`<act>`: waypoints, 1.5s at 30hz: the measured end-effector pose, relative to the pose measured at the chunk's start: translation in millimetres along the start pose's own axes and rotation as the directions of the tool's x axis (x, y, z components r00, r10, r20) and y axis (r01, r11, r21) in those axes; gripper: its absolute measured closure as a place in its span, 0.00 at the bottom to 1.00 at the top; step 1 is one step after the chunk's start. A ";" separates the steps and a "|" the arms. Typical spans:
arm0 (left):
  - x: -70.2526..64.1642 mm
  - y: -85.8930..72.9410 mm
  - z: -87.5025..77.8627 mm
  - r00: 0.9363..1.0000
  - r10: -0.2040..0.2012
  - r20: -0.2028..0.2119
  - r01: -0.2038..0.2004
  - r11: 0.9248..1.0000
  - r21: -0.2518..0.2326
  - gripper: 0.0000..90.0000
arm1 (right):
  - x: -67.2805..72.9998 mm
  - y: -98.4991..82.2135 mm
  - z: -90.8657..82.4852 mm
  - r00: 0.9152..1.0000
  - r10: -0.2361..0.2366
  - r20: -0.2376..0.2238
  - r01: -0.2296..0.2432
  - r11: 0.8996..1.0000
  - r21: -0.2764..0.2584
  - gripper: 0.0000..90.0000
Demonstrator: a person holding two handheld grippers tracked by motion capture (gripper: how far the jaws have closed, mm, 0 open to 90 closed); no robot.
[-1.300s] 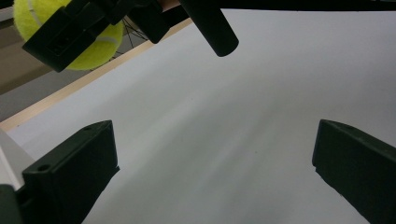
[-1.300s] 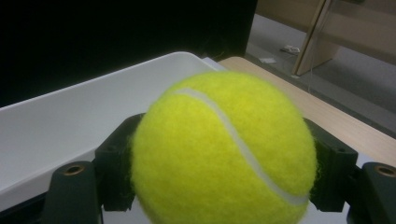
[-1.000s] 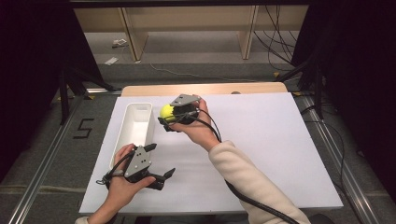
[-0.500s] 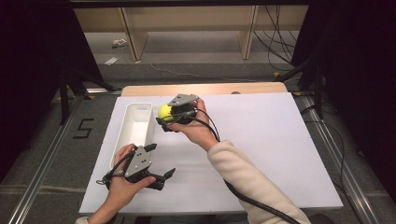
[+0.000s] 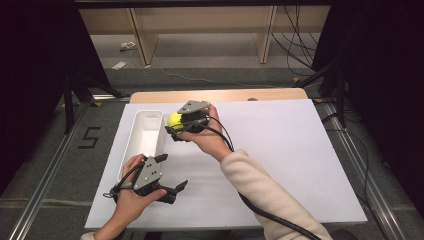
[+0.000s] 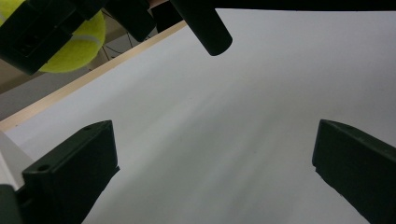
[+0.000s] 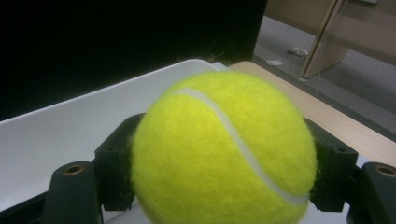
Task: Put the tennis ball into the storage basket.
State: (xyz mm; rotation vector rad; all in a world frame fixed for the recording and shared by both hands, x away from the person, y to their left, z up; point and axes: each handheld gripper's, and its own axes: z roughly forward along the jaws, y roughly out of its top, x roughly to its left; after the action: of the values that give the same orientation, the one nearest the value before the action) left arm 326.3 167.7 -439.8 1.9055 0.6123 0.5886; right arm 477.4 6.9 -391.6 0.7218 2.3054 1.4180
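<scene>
**Tennis ball held beside the white bin on a white-topped table**

The work surface was a white board [image 5: 280,165] laid over a wooden table, whose pale wood edge [image 5: 220,95] showed as a strip along the far side. The board was flat and matte, and it bore only a long white bin [image 5: 131,155] standing lengthwise at its left, open side up. Grey floor surrounded the table; a painted numeral 5 [image 5: 89,137] lay on the floor to the left, beside a metal rail [image 5: 47,170] that ran from near to far. Black cables [image 5: 295,35] trailed over the floor at far right, and the legs of a light wooden bench or shelf [image 5: 205,20] stood beyond the table. Dark drapes closed off both sides of the room.

The right gripper [image 5: 180,126], in the person's right hand, was clamped on a yellow tennis ball [image 5: 174,120], which was held above the board just beside the far right rim of the bin. In the right gripper view the ball [image 7: 219,149] sat squarely between the two black jaws, with the bin's white wall behind it.

The left gripper [image 5: 175,190], in the left hand at the near left of the board, had its jaws spread wide with nothing between them; in the left gripper view they framed bare white board.
</scene>
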 end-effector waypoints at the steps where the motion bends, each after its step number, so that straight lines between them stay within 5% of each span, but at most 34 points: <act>1: 0.1 0.0 0.0 1.000 0.001 0.000 -0.001 1.000 0.000 0.00 | 0.0 0.2 0.0 1.000 -0.004 -0.001 0.004 1.000 0.001 0.30; 45: 0.0 0.5 -0.3 1.000 0.012 -0.002 -0.012 1.000 0.001 0.00 | 12.2 7.8 10.1 1.000 -0.013 -0.028 0.013 1.000 0.000 0.30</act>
State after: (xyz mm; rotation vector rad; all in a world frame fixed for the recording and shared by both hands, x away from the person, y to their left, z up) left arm 326.2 167.7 -439.3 1.9107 0.6027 0.5983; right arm 474.7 24.2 -389.4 0.6896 2.3272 1.4310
